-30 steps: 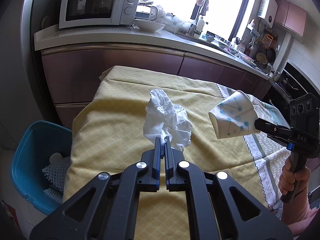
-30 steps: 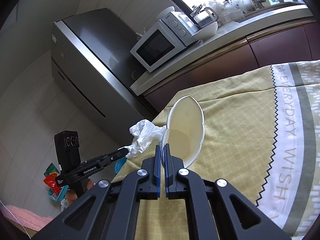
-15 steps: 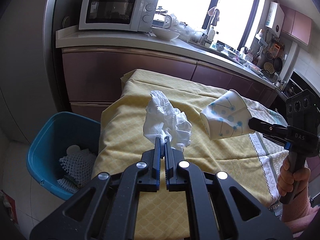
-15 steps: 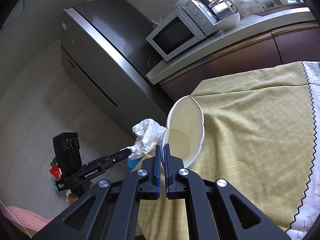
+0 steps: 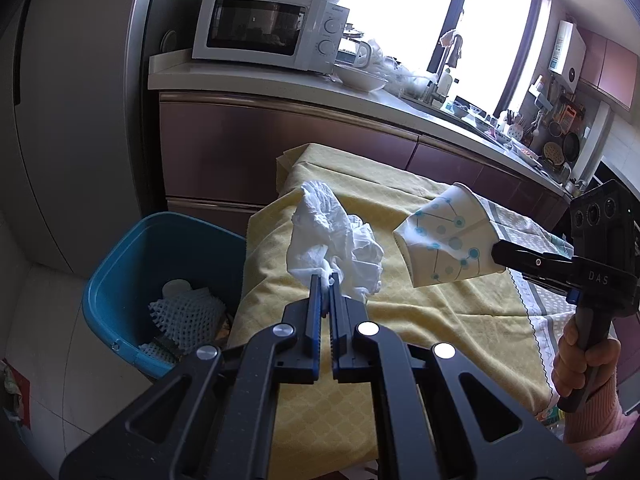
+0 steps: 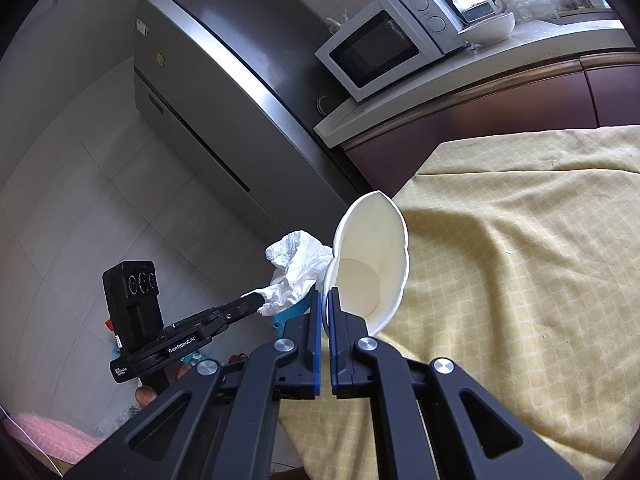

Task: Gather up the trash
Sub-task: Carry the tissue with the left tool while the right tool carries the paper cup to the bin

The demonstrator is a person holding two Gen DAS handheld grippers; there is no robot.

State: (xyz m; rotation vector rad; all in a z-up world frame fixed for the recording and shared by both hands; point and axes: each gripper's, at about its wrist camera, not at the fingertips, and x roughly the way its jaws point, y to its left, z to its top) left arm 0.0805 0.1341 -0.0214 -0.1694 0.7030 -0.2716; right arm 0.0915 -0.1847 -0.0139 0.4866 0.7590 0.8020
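Left claw clamped on tissue, right claw clamped on paper cup. Both lifted off tabletop, not yet dropped in bin.

Left claw clamped, angled downward; right claw clamped too, perhaps nearer level.
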